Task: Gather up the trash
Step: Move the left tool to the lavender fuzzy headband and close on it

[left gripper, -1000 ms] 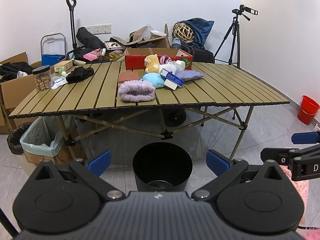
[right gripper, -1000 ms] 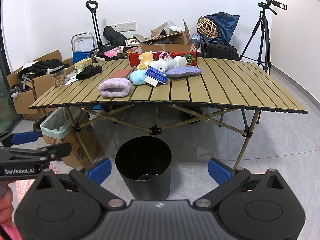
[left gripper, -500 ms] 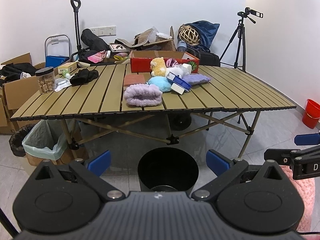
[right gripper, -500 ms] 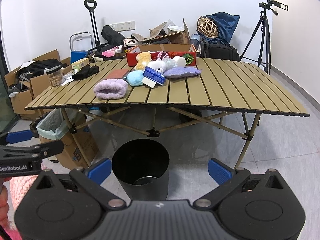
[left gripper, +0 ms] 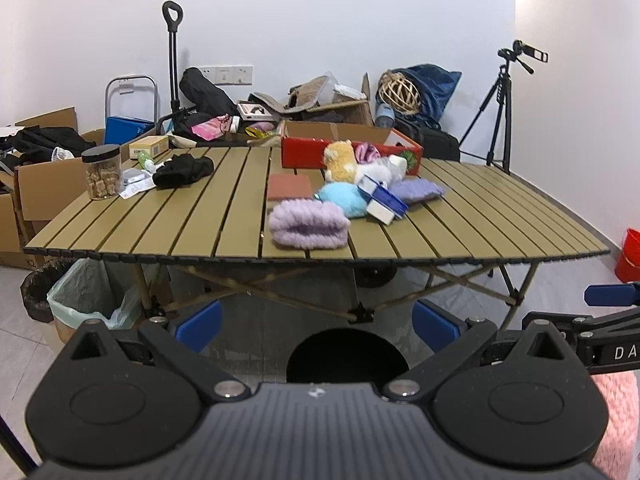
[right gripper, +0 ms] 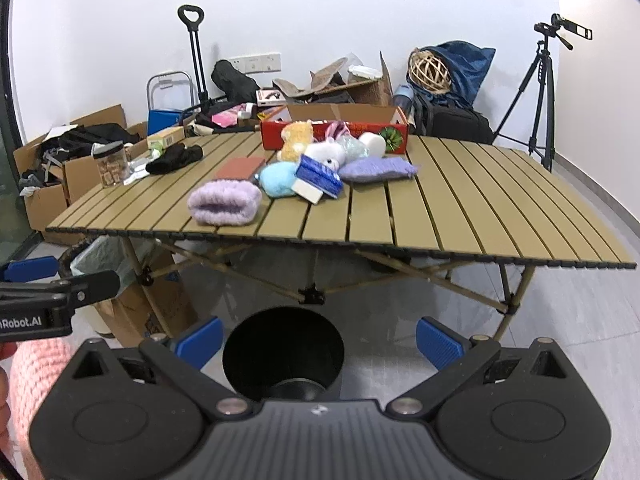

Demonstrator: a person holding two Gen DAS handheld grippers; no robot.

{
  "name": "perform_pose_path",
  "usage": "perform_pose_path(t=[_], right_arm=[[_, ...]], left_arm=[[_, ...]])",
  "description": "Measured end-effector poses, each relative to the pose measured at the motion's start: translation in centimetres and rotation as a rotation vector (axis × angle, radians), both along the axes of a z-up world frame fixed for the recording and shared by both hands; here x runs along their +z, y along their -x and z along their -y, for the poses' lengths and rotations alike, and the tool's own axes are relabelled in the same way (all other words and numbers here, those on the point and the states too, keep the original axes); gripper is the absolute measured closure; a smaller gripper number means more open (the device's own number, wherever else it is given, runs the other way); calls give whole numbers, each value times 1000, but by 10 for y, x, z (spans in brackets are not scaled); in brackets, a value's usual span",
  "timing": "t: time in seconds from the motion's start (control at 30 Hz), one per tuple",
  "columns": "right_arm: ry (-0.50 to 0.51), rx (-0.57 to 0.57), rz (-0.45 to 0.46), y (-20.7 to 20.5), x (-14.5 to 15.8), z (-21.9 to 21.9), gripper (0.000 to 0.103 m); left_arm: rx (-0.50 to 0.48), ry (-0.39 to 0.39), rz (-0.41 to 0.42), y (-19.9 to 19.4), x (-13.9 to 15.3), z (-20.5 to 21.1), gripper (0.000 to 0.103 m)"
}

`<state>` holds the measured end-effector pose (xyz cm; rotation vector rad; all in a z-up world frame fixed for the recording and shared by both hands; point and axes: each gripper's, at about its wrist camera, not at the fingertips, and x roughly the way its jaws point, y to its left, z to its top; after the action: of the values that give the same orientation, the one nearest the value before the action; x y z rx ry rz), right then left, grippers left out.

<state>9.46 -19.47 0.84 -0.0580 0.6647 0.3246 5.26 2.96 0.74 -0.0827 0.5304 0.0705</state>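
Both the left tongs [left gripper: 316, 326] and the right tongs [right gripper: 320, 338] are spread wide with nothing between them. A black trash bin [right gripper: 283, 350] stands on the floor before the near edge of the slatted surface [right gripper: 460, 216]. Near that edge lies a lilac knit bundle [right gripper: 225, 203]. Behind it, mid-surface, a blue-and-white box [right gripper: 318, 179] leans on a light-blue plush [right gripper: 277, 179]. A red box [right gripper: 276, 136] sits at the far edge.

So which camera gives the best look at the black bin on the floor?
The right wrist view: the black bin shows its full rim, wall and inside. In the left wrist view the black bin shows only its upper opening, behind the camera's own housing.
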Motion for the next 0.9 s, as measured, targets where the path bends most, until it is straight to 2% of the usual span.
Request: perform_pose_path(t=[0.53,0.9], right_arm=[[-56,-1,49,-69,1,-21,0],[-111,-8,57,-115,-14,-28,0]], left_arm=[[35,28,26,-63,4,-17,0],[42,41,26,-115,-4,-15,0]])
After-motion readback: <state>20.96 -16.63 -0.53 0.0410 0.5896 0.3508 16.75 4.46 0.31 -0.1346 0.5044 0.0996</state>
